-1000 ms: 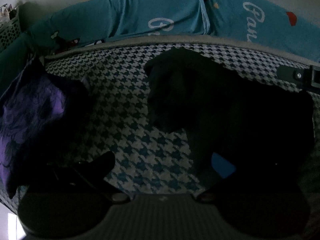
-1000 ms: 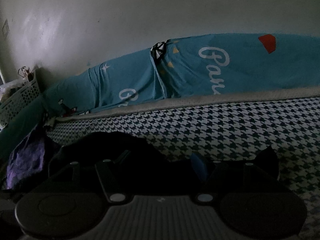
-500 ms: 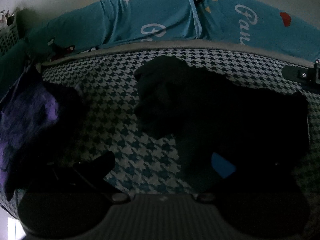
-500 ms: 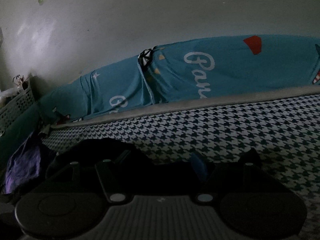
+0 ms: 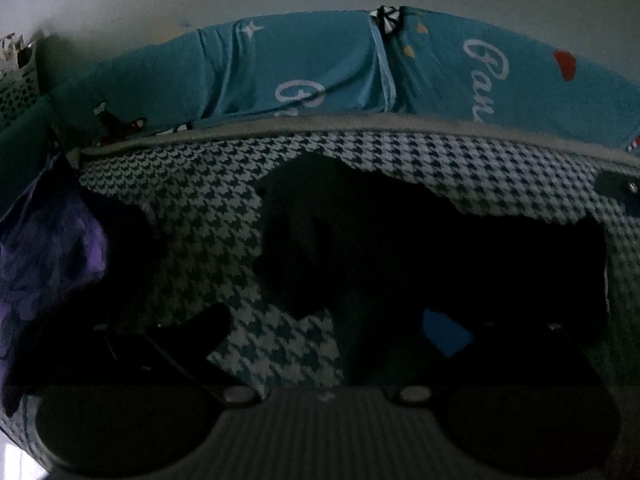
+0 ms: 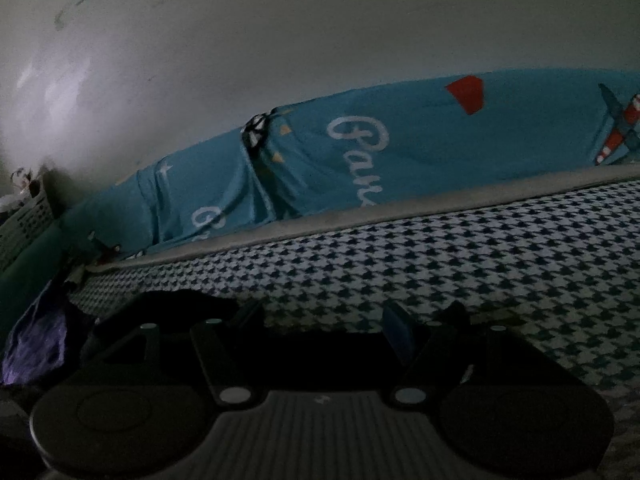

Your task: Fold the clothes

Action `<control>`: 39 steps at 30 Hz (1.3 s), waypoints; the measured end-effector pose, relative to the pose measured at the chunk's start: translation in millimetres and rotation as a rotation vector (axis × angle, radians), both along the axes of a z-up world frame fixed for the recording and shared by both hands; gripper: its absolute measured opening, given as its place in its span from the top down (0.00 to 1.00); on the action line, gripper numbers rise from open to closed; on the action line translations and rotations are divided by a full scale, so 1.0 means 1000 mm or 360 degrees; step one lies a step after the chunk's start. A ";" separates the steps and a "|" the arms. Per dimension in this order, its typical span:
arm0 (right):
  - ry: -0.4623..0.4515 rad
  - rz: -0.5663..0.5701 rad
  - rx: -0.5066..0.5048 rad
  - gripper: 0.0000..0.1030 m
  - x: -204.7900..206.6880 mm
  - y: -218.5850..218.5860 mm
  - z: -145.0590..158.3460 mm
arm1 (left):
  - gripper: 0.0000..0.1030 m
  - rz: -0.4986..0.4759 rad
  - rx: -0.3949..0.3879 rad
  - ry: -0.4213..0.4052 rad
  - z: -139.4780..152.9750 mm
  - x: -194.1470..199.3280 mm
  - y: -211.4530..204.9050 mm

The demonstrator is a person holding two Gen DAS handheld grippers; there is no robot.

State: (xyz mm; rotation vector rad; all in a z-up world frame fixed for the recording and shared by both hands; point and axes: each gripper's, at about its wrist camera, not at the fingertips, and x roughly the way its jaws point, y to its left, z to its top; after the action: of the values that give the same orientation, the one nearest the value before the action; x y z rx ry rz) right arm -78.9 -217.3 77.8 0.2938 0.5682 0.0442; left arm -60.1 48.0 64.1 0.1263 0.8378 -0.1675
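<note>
The black garment (image 5: 420, 248) lies crumpled and spread on the houndstooth bed cover (image 5: 208, 216), very dark, its folds hard to see. The left gripper (image 5: 324, 320) stands wide over its near edge; I cannot tell if the right gripper (image 6: 324, 320) holds cloth. Compared with a second ago, the garment's right side looks stretched further.

A dark garment (image 5: 420, 248) is lying spread on the checked bed cover (image 5: 200, 216), with a crumpled cloth (image 5: 52, 248) sitting well to its left at the cover's edge. Behind both, a printed quilt (image 5: 320, 68) is running along the wall (image 6: 280, 40), and a slatted basket (image 6: 28, 216) is standing at far left.
</note>
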 end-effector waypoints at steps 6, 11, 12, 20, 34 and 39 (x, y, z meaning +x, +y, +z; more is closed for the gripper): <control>0.0025 -0.0083 0.0013 0.35 0.001 -0.020 -0.002 | 0.00 0.0021 -0.0043 -0.0095 0.006 0.008 0.001; 0.0092 -0.0059 -0.0042 0.27 0.009 -0.025 -0.011 | 0.00 0.0040 -0.0028 -0.0073 0.000 0.018 0.001; 0.0111 -0.0054 -0.0055 0.26 0.011 -0.025 -0.014 | 0.00 0.0061 -0.0013 -0.0044 -0.004 0.021 0.002; 0.0256 -0.0070 -0.0138 0.25 0.021 -0.035 -0.037 | 0.00 0.0183 0.0052 0.0066 -0.021 0.035 0.021; 0.0357 0.0001 -0.0045 0.94 0.037 -0.018 -0.069 | 0.00 0.0371 0.0111 0.0077 -0.024 0.048 0.054; 0.0105 -0.0117 -0.0120 0.97 0.027 -0.020 -0.042 | 0.00 0.0365 0.0067 0.0055 -0.020 0.049 0.055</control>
State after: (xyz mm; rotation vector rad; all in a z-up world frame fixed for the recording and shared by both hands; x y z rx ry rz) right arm -52.1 -237.3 35.9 0.2431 0.6229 -0.0583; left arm -11.6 103.1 44.4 0.0664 0.8840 0.0639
